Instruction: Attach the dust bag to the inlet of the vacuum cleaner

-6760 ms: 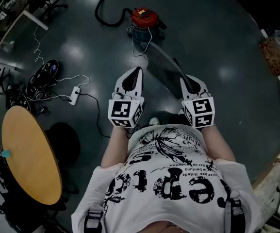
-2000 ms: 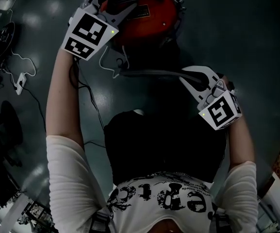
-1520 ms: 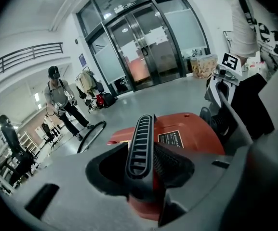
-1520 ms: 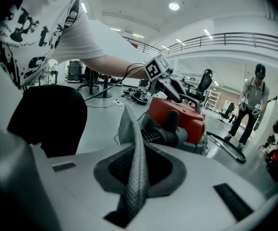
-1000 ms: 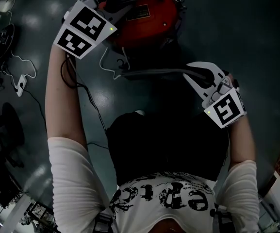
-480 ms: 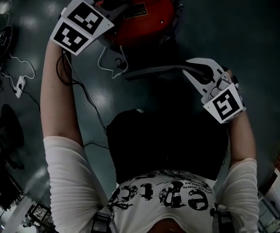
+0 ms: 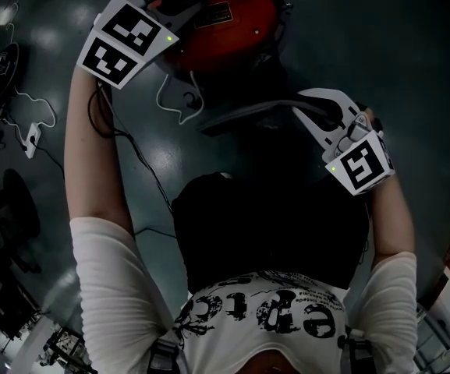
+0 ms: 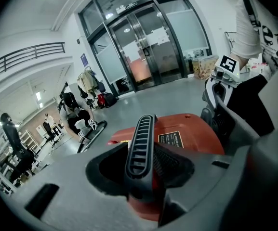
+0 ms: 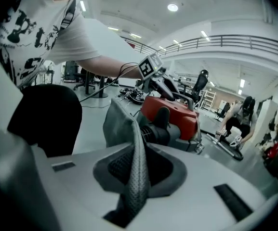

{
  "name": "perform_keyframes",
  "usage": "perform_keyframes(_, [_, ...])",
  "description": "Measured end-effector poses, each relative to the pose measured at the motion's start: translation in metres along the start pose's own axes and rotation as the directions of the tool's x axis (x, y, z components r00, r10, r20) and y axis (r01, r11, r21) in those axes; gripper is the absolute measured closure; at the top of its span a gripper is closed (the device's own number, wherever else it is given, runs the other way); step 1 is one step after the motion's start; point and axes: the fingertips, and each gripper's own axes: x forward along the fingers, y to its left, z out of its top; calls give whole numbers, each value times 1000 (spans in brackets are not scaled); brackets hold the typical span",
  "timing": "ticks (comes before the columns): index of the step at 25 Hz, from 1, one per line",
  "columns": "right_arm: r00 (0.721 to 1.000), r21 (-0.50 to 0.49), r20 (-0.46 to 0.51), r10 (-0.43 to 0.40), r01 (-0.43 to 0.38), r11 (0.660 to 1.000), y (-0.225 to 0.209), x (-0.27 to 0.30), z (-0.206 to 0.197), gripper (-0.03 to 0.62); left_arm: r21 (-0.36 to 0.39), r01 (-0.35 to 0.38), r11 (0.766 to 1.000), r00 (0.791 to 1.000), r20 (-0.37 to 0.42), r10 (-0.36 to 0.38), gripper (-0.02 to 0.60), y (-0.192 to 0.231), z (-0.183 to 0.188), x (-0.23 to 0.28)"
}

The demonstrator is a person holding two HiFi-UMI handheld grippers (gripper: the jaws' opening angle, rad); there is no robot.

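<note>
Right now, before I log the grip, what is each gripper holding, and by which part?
Left gripper clamps the black ribbed handle of the vacuum cleaner. Right gripper pinches the grey dust bag by a folded edge.

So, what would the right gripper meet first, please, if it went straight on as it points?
Beyond the dust bag that the right gripper holds, probably the vacuum cleaner's black inlet; depth is unclear.
</note>
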Motion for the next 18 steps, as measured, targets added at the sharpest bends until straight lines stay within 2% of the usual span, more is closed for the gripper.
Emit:
perform_keyframes(6, [998,66,-6,-65,65,996,-8,9,7,554,-1,-13,1000,1000,-5,13,428,1,0,1])
perform_keyframes(12, [999,71,-8,-43,44,997,-13,10,7,555,4,-17,1000,1000,14,17,428,1,1,-2])
perform_keyframes(18, [994,123,13,-106,104,987,-19,8,0,556,5,-36,999,999,30,36,428,2,4,-1])
